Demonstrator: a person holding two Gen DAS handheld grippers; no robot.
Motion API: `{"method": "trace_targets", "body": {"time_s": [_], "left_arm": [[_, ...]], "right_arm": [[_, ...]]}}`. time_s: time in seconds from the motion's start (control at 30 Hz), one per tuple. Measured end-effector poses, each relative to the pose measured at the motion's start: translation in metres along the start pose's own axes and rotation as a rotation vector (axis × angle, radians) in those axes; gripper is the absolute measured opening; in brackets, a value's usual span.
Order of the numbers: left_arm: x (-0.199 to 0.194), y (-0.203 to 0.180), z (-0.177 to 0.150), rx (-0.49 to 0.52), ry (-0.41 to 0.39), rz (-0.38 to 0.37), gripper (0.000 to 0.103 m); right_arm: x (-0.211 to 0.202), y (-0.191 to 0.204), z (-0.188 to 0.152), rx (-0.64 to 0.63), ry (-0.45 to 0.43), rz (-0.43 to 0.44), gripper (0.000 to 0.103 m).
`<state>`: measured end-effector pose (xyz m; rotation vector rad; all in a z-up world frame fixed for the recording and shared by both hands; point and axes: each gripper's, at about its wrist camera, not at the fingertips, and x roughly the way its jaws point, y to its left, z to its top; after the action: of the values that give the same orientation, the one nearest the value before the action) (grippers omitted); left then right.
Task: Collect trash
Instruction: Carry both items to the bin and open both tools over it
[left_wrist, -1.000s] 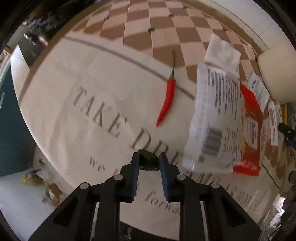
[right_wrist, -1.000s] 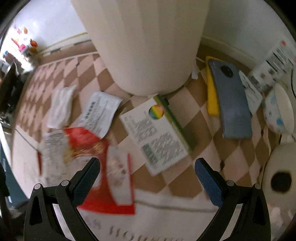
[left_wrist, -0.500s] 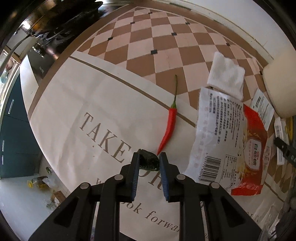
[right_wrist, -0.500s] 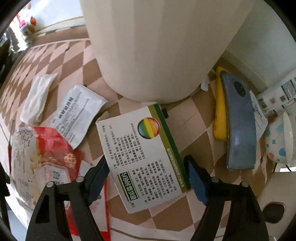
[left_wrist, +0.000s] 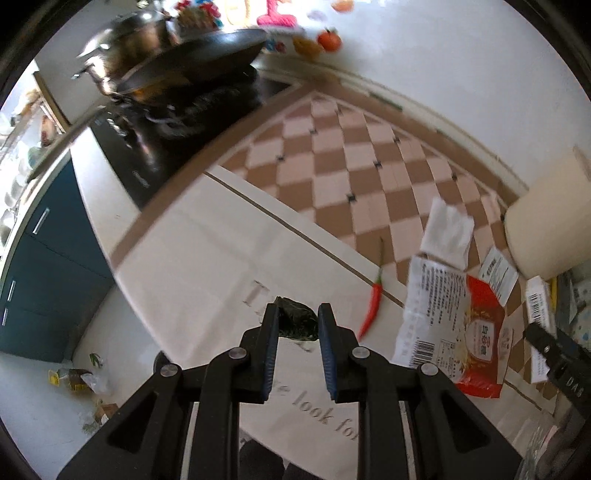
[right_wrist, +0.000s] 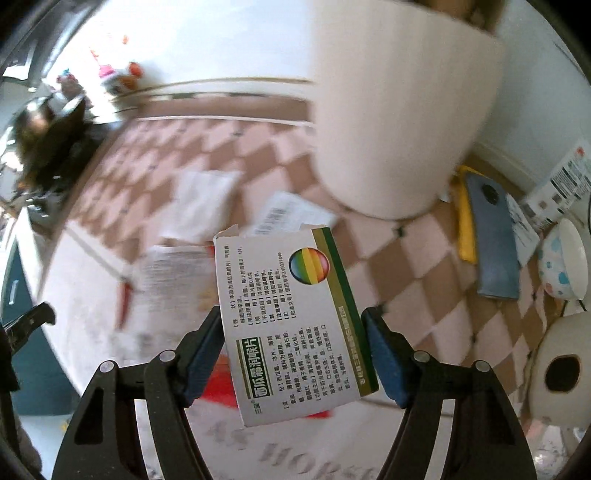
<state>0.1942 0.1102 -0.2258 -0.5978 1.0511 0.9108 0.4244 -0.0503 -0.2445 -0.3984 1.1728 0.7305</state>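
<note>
Right gripper (right_wrist: 293, 325) jaws closing on a flat cardboard medicine box (right_wrist: 291, 317), pads pressing its long edges; long axis runs away from the camera, torn flap end farthest, raised clear of the table (right_wrist: 424, 266). Left gripper (left_wrist: 297, 325) nearly shut, pinching a dark crumpled scrap (left_wrist: 297, 323) above the cream printed cloth (left_wrist: 207, 258). Red chilli (left_wrist: 372, 308) near the checked border. Kitchen counter, wok (left_wrist: 177, 74) at the far-left corner.

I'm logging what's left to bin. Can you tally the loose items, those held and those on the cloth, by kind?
Dark green scrap, held: 1
Medicine box, held: 1
Red chili: 1
White napkin: 1
Red-and-white wrapper: 1
Small printed paper slip: 1
Total: 6
</note>
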Motion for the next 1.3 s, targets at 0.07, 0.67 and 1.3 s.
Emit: {"method": "trace_targets", "body": {"time_s": [0.07,0.67,1.3], "left_arm": [[-0.008,0.017,-0.001,-0.015,-0.019,0.000,0.018],[-0.005,0.280,-0.093,-0.352,0.019,0.123,0.018],[0.306,0.489,-0.298,-0.735,0.462,-0.037,0.019]], "right_arm": [[-0.013,0.026,-0.002,-0.028,-0.014,0.040,0.075],[-0.030,0.329,-0.108,-0.384,0.021,0.239,0.074],[0.264,0.558,-0.313,-0.688,0.378,0.236,0.074]]}}
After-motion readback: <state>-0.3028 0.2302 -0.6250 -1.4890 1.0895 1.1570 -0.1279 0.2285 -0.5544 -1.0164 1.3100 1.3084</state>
